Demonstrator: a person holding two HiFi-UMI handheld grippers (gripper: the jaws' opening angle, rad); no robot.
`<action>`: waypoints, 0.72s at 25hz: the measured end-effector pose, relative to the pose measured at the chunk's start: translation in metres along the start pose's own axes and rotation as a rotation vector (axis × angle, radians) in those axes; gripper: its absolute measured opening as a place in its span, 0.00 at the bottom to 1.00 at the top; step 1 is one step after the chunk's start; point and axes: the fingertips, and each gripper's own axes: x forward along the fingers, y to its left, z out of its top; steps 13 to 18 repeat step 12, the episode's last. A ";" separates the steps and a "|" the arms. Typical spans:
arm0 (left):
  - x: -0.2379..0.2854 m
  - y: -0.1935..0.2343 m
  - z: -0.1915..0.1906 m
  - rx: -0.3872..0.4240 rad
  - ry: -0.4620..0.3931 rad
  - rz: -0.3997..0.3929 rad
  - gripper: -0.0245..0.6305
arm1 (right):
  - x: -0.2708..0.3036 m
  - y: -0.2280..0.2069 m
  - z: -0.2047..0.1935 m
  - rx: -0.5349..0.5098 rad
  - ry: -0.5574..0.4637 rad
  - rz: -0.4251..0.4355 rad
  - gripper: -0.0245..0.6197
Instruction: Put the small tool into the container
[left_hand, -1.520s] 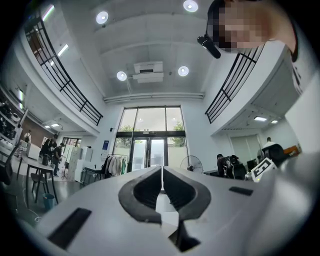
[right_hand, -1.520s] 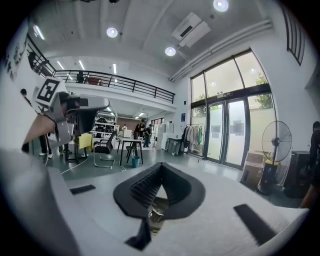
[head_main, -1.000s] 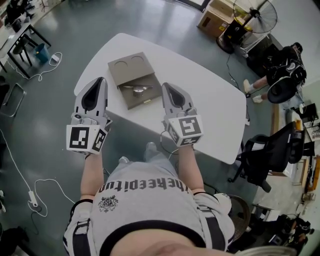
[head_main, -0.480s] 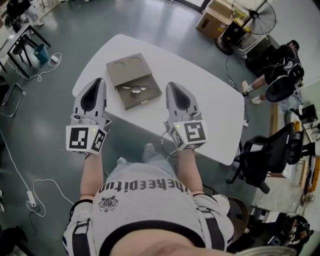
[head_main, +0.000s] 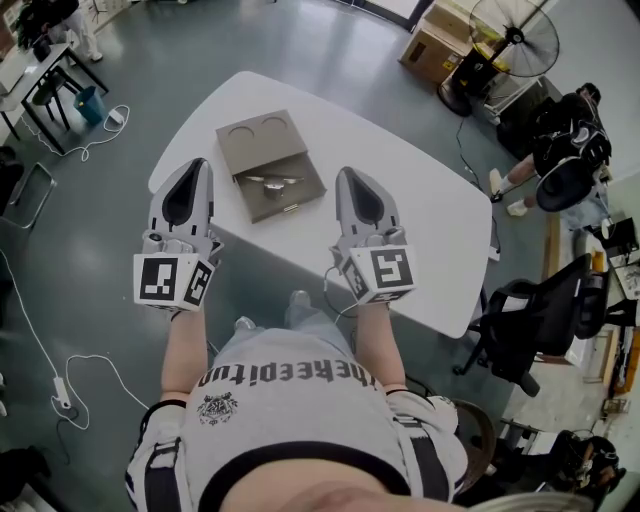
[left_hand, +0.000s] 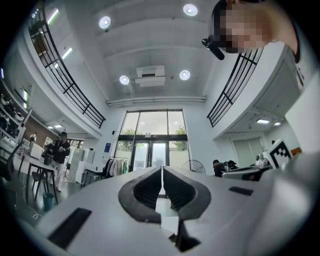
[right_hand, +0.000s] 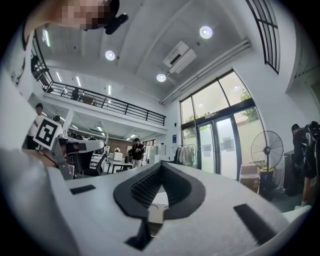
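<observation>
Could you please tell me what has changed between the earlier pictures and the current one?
The right gripper drew back a little from the container, toward the picture's right, with its jaws shut and empty. Nothing was grasped or released. The left gripper stayed shut at the container's left, and the small tool still lies in the container.

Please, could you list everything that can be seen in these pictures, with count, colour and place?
table: one, white, centre of the head view.
container: one, grey-brown, on the table's left part.
small tool: one, metallic, lying in the container.
fan: one, black, on the floor at upper right.
office chair: one, black, right of the table.
left gripper: one, grey, shut and empty, left of the container.
right gripper: one, grey, shut and empty, right of the container.
</observation>
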 end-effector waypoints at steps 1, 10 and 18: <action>0.000 0.000 0.001 -0.002 -0.003 0.002 0.05 | 0.001 0.000 0.000 0.000 -0.001 0.002 0.03; 0.000 -0.003 0.001 -0.006 -0.011 0.000 0.05 | -0.001 -0.001 0.004 0.004 -0.015 0.010 0.03; 0.000 -0.003 0.001 -0.006 -0.011 -0.001 0.05 | -0.001 0.000 0.005 0.003 -0.016 0.011 0.03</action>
